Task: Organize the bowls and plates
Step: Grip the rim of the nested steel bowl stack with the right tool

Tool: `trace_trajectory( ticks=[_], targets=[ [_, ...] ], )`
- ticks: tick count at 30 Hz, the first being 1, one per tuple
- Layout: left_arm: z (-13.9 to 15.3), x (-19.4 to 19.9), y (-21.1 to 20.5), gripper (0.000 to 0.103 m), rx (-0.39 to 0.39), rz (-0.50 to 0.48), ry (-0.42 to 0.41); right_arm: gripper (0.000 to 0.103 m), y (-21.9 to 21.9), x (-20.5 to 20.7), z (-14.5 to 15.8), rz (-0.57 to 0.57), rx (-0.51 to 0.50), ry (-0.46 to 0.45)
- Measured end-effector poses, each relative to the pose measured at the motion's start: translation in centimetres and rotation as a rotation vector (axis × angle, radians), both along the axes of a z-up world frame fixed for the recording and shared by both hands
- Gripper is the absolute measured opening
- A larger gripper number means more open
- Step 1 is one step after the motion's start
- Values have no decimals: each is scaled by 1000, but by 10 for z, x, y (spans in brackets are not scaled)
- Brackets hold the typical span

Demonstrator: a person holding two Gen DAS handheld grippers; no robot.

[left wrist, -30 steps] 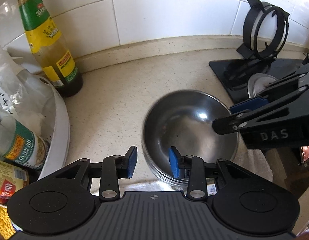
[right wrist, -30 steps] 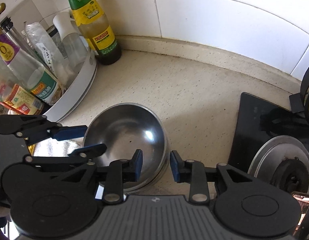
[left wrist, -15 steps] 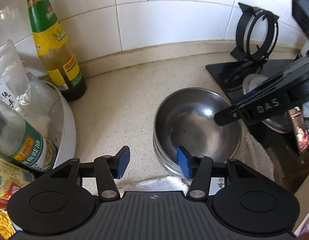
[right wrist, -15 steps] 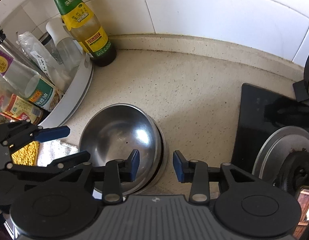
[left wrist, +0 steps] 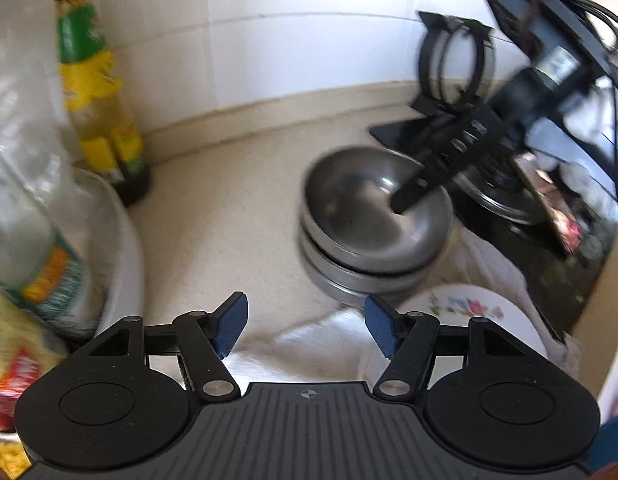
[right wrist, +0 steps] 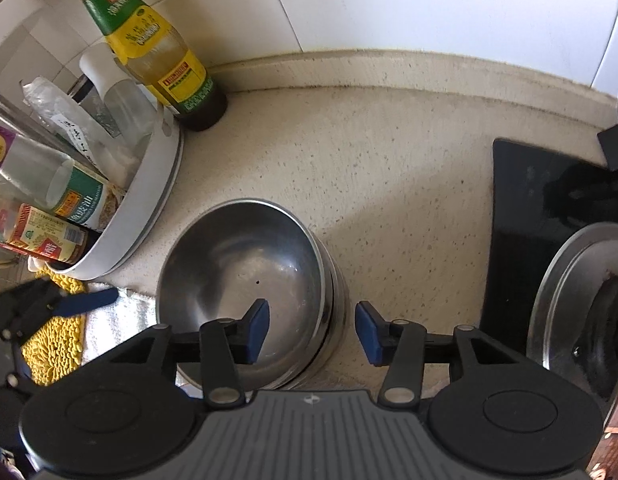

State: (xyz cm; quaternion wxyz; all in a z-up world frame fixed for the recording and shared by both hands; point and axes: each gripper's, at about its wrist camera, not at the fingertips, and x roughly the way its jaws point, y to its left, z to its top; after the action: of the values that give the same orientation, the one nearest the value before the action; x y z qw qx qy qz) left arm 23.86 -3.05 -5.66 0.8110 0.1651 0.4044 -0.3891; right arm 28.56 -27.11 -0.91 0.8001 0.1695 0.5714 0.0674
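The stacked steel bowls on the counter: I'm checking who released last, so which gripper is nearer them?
Right. The right gripper straddles the stacked steel bowls' rim, jaws just opening, pads clear. The left gripper sits back over a white towel, jaws opening too.

A green-and-yellow-labelled sauce bottle (right wrist: 161, 52) stood upright on the speckled beige countertop (right wrist: 389, 184), close to the white tiled wall (right wrist: 429, 4). Just beside it, a white round tray (right wrist: 149, 216) held several bottles and a clear plastic bag. A white towel (left wrist: 321, 340) and a yellow mat (right wrist: 53, 344) lay at the counter's near edge. A black stove top (right wrist: 521, 208) carried a steel burner ring (right wrist: 557, 292).
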Motion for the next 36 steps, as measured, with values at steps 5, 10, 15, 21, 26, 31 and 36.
trace_trajectory(
  ticks=[5, 10, 15, 21, 26, 31, 36],
  targets=[
    [-21, 8, -15, 72, -59, -107, 60, 66, -1, 3, -9, -41, 34, 24],
    [-40, 29, -27, 77, -101, -174, 150, 69, -3, 9, -17, -82, 60, 36],
    [-51, 45, -35, 86, -126, -218, 181, 75, -8, 14, -28, -143, 92, 32],
    [-54, 61, -50, 88, -138, -231, 155, 77, -22, 28, -32, -198, 104, 33],
    [-57, 63, -54, 93, -154, -247, 125, 77, -33, 36, -35, -184, 130, 47],
    [-64, 57, -60, 100, -142, -277, 60, 85, -35, 45, -45, -167, 194, 58],
    [-69, 59, -79, 103, -122, -278, 39, 97, -32, 54, -47, -141, 183, 24]
  ],
)
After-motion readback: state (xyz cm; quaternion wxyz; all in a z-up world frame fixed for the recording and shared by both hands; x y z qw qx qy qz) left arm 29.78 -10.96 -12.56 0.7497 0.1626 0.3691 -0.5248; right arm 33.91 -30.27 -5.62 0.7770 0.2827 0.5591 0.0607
